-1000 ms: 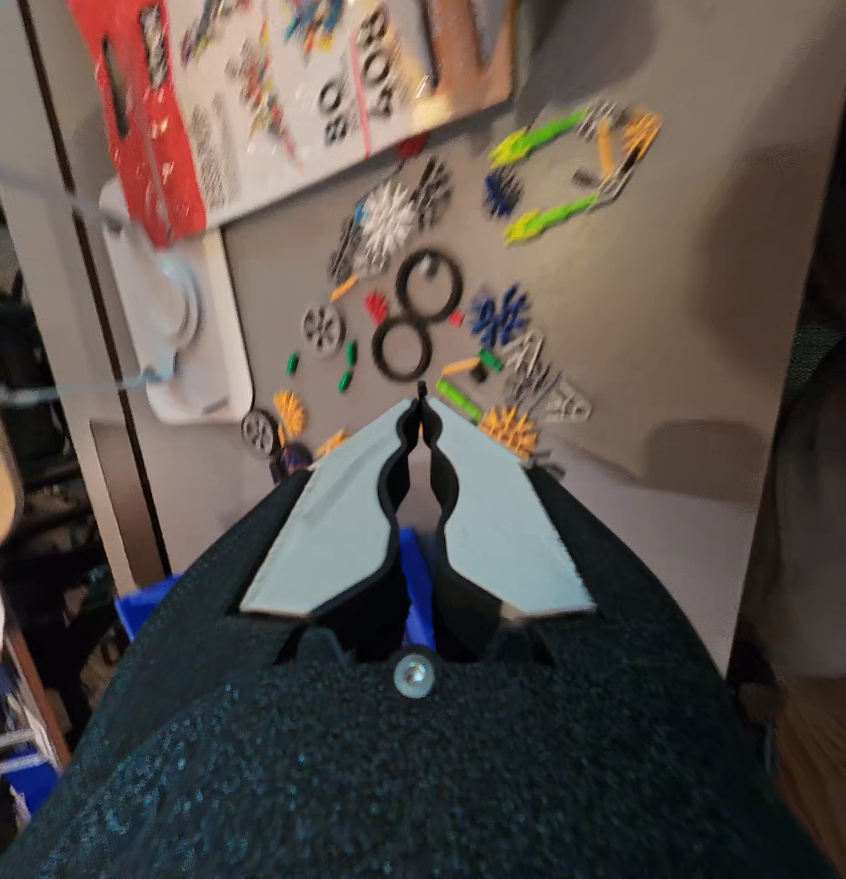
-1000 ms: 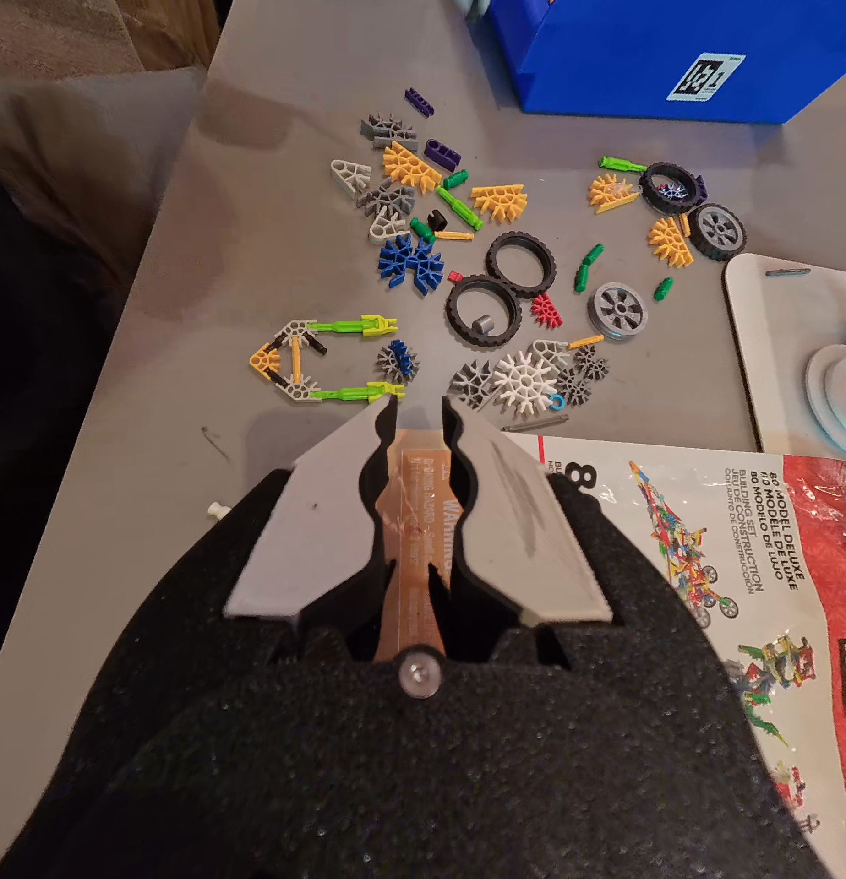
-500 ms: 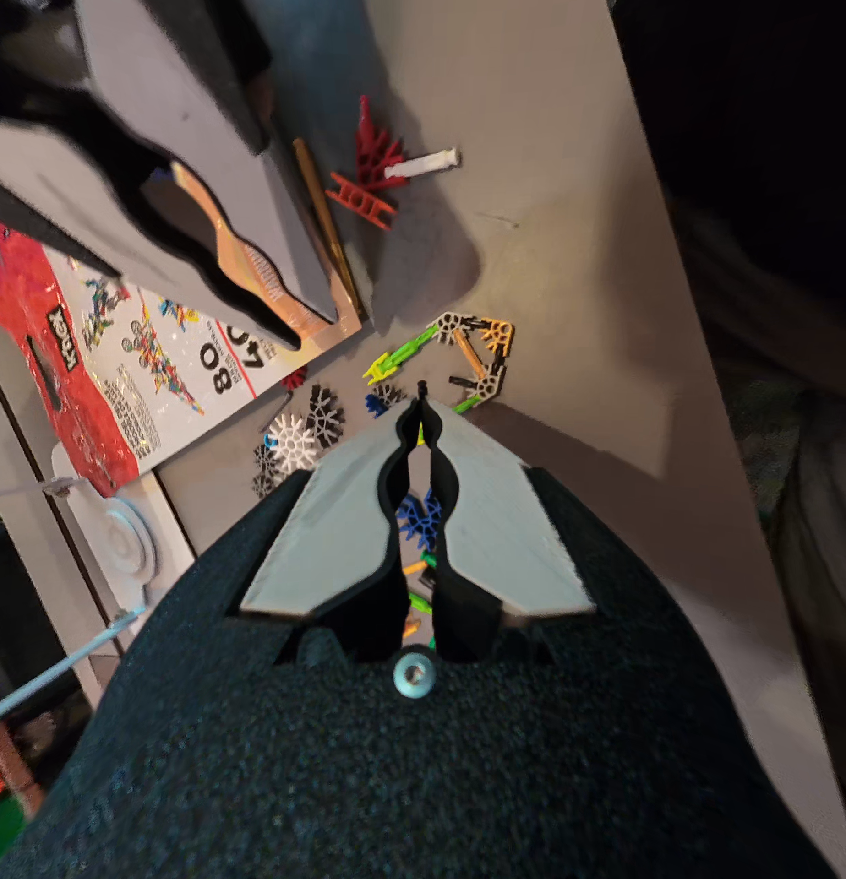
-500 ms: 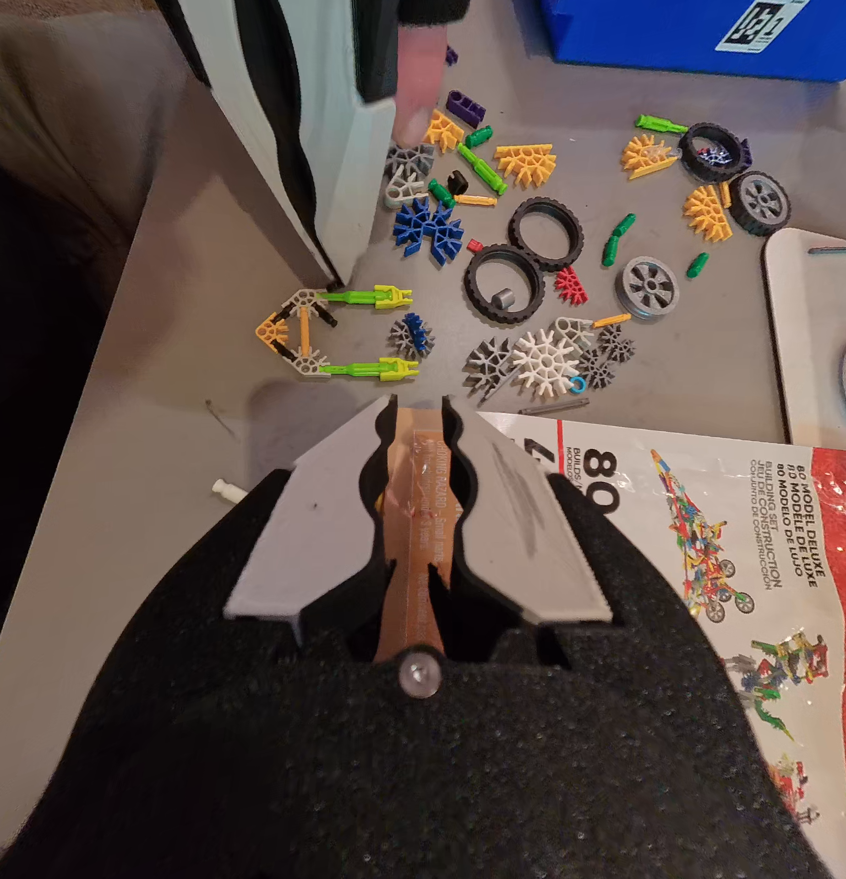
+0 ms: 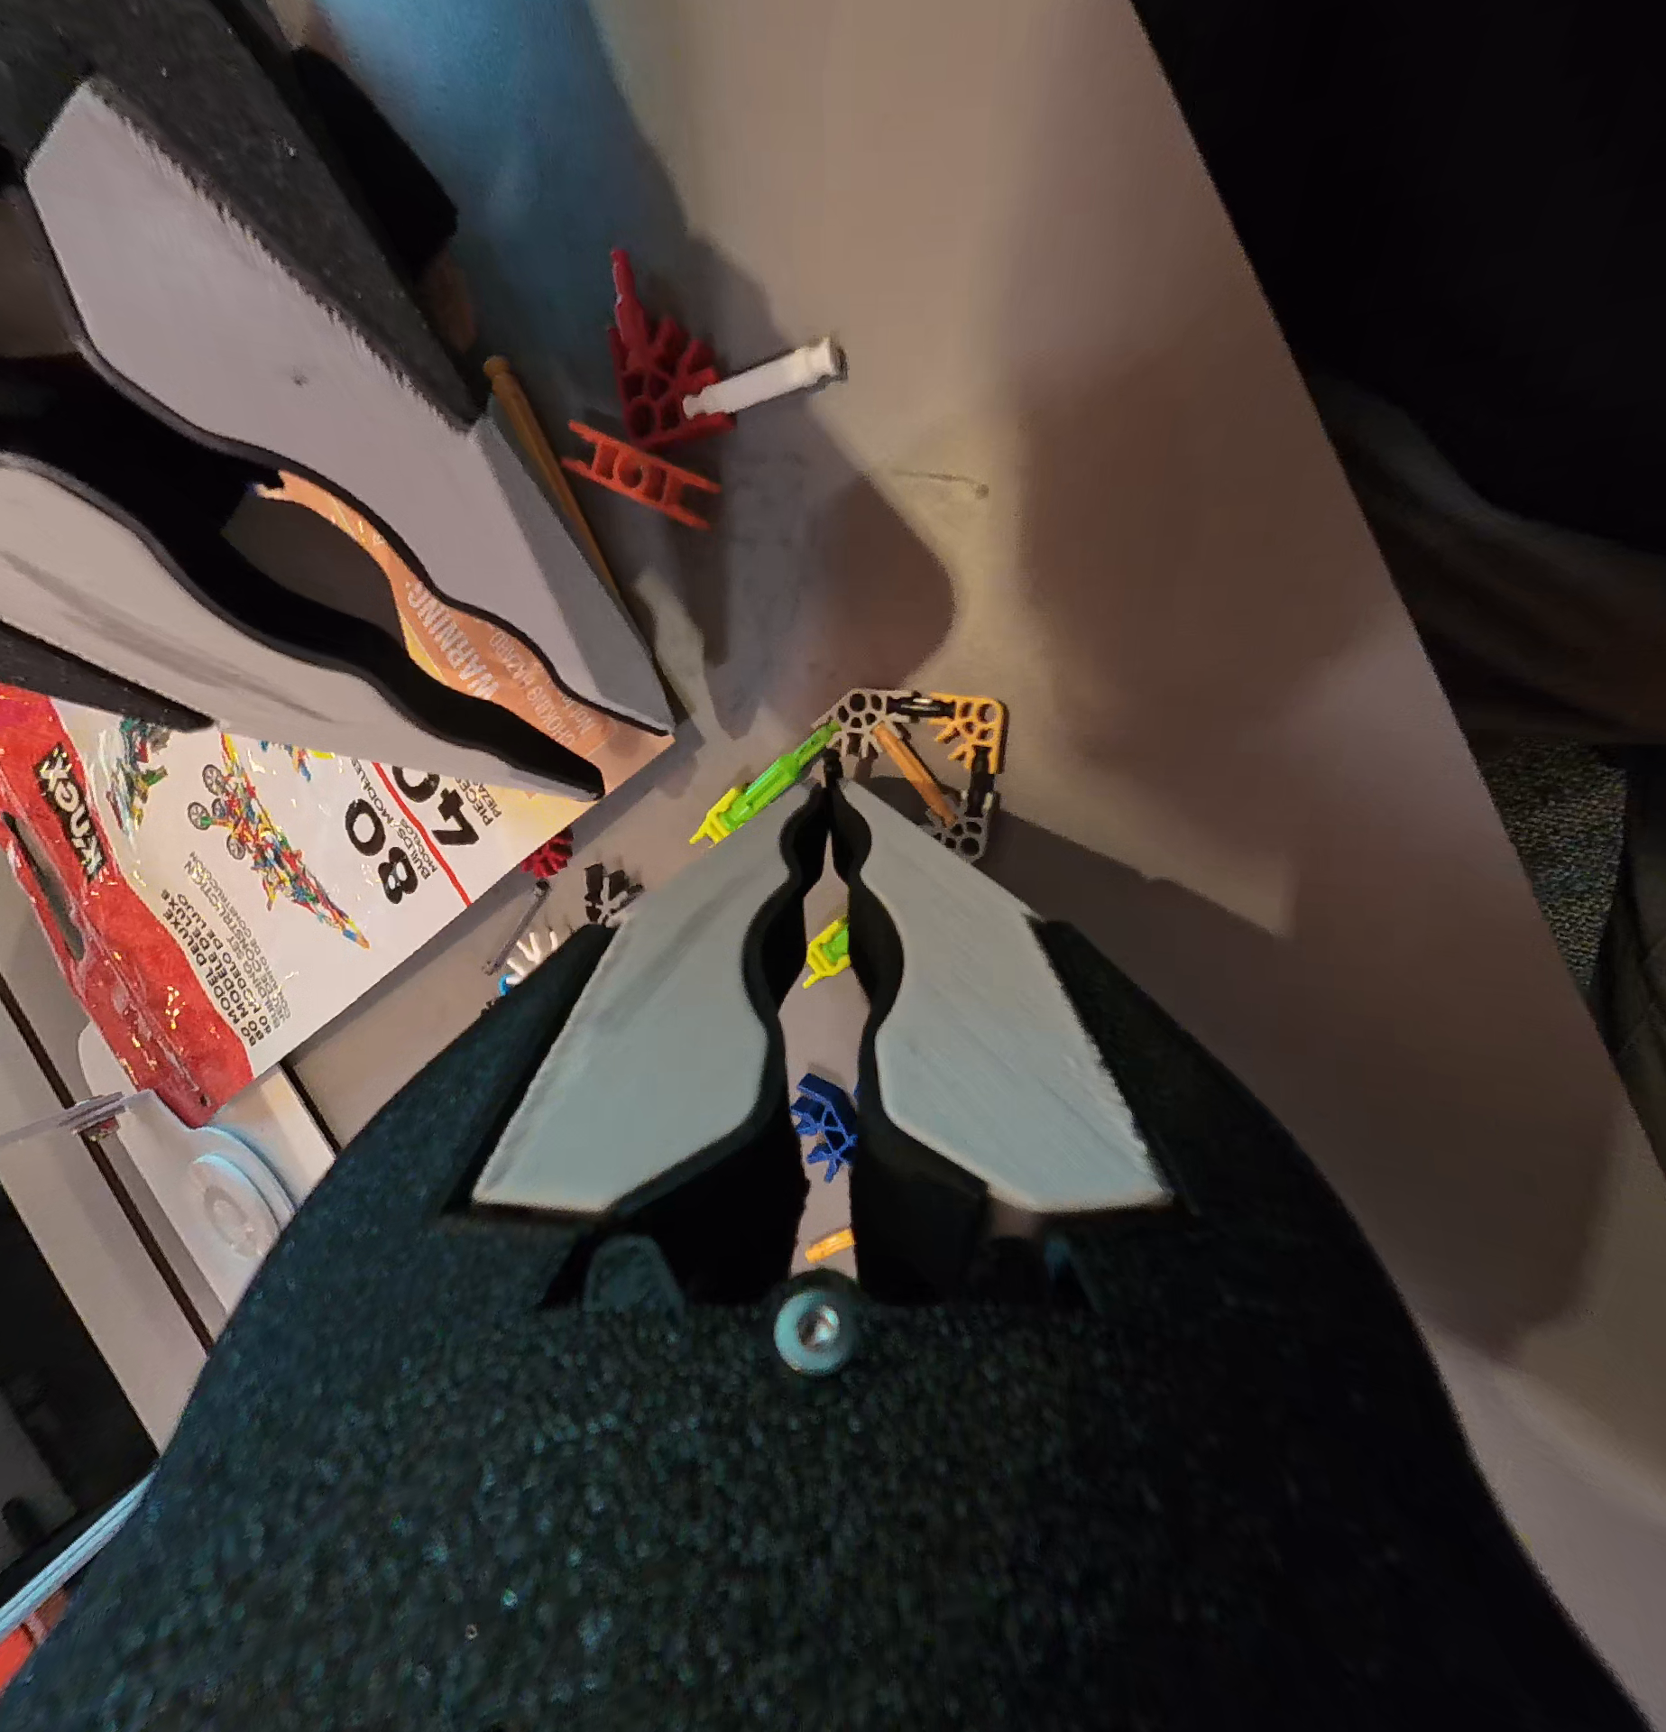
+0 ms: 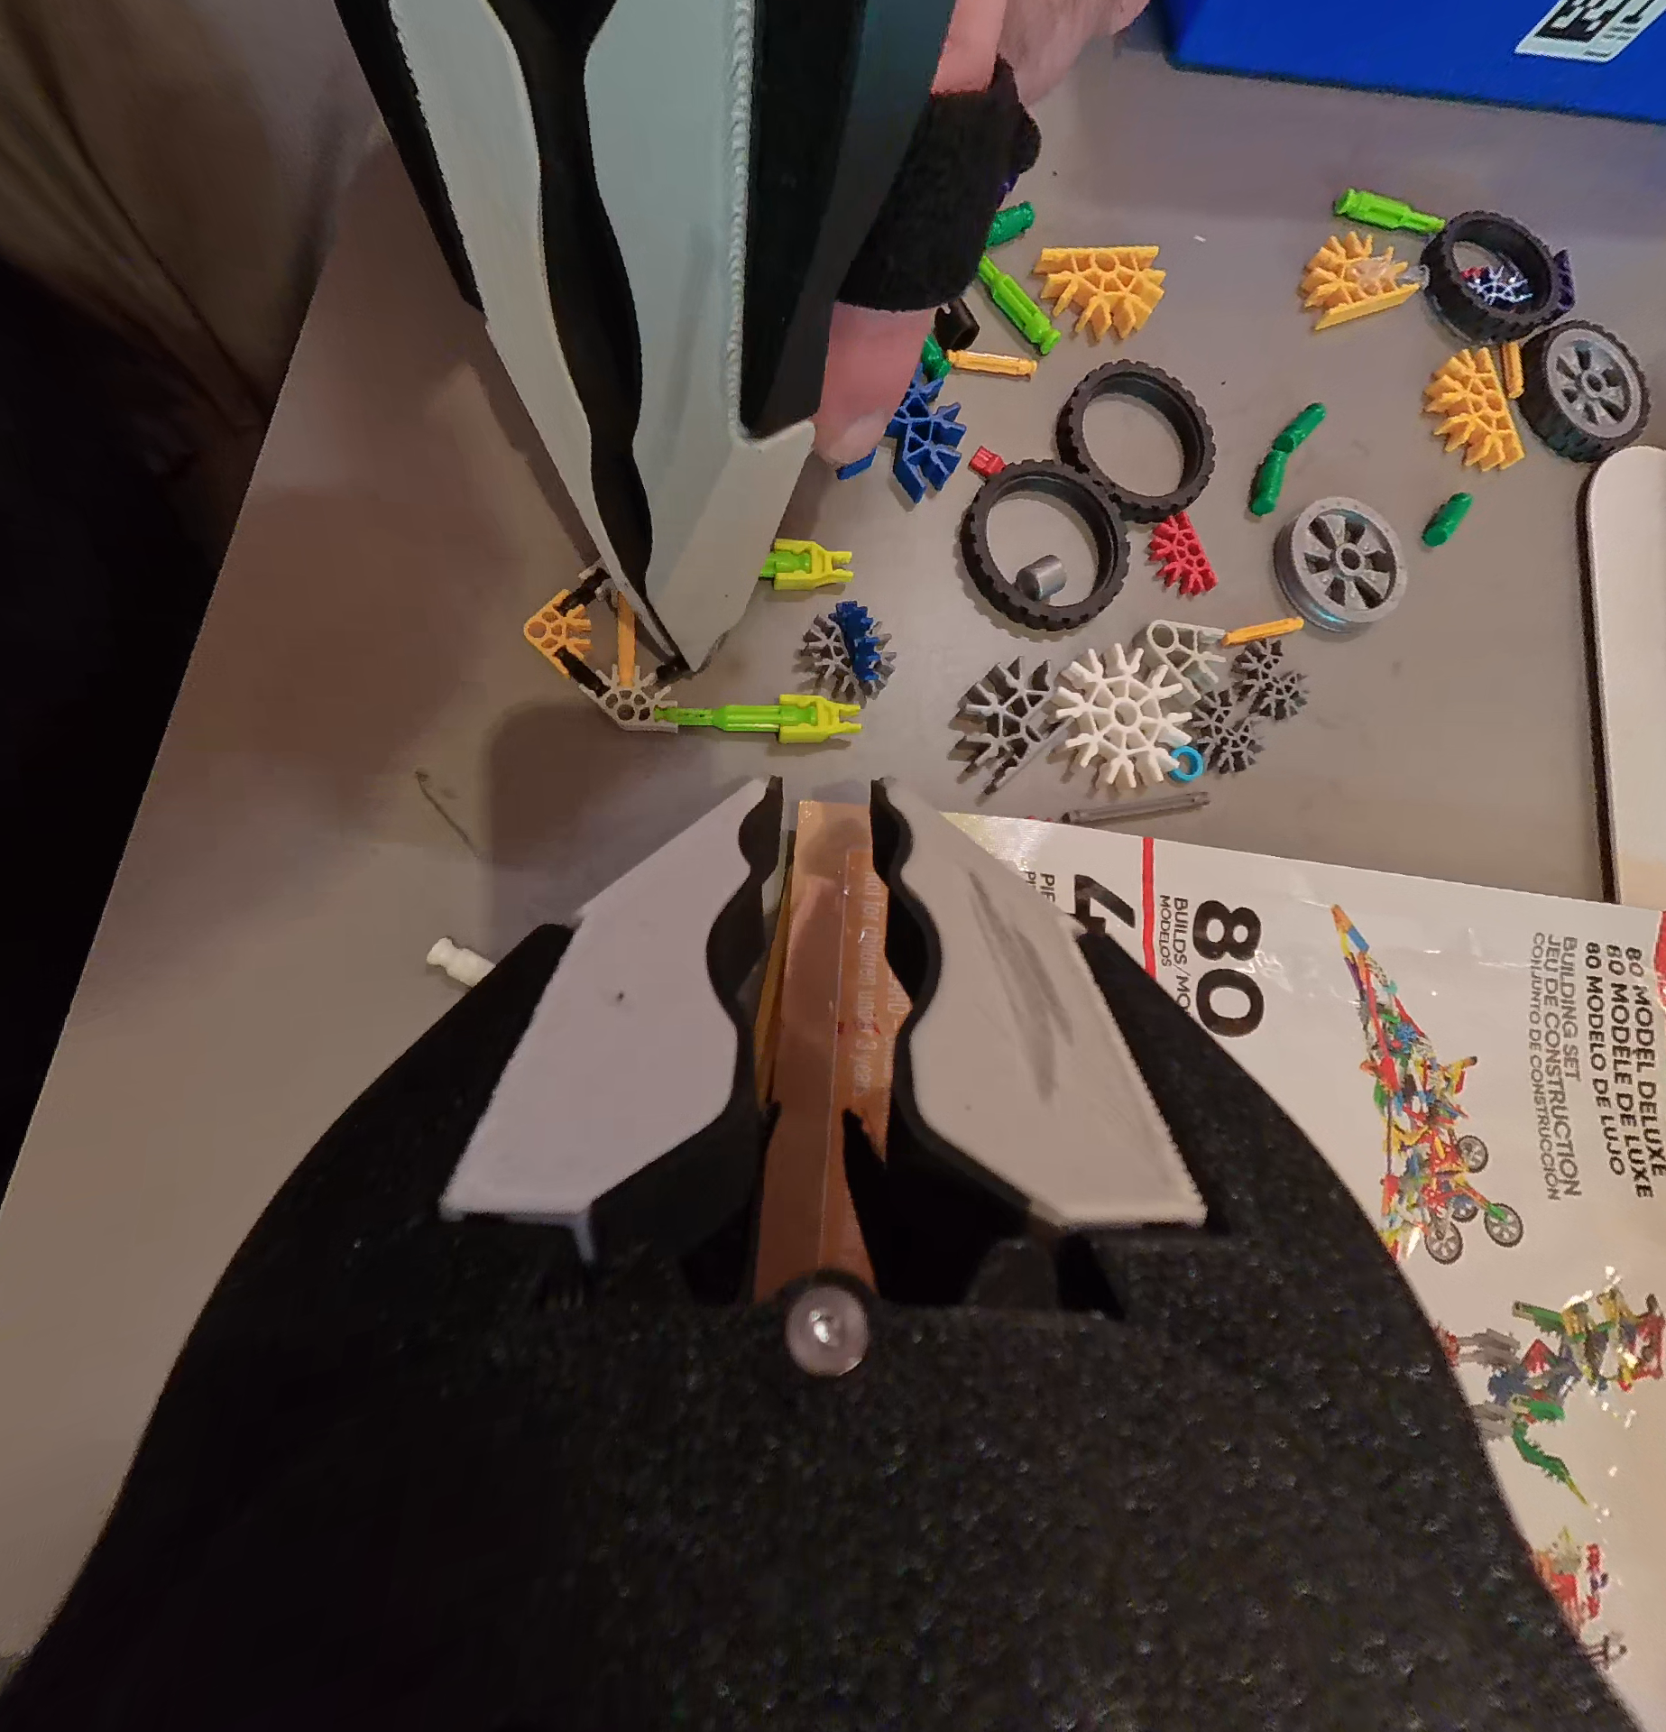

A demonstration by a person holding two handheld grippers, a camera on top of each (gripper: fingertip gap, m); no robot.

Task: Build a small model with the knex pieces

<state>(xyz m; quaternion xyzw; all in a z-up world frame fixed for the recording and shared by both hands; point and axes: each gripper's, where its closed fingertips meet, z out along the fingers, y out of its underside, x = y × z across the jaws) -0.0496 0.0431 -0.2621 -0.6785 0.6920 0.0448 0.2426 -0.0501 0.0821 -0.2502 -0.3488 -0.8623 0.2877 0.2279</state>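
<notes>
1. Attention goes first to the left wrist view. Your left gripper has its fingers closed together, and the tips touch the small rod-and-connector frame on the grey table, at the grey connector and short black rod. I cannot tell whether they pinch anything. The frame looks very light, so a sideways push would probably slide it; press gently and straight. Beyond it lie red connectors and a white rod.

2. In the right wrist view, your right gripper has a narrow gap between its fingers, with a brown cardboard flap in it, at the corner of the building-set box. I cannot tell if the flap is clamped. The frame lies just ahead, with the left gripper standing on it. Black tyres and a white snowflake connector lie to the right, well apart from the frame.
</notes>
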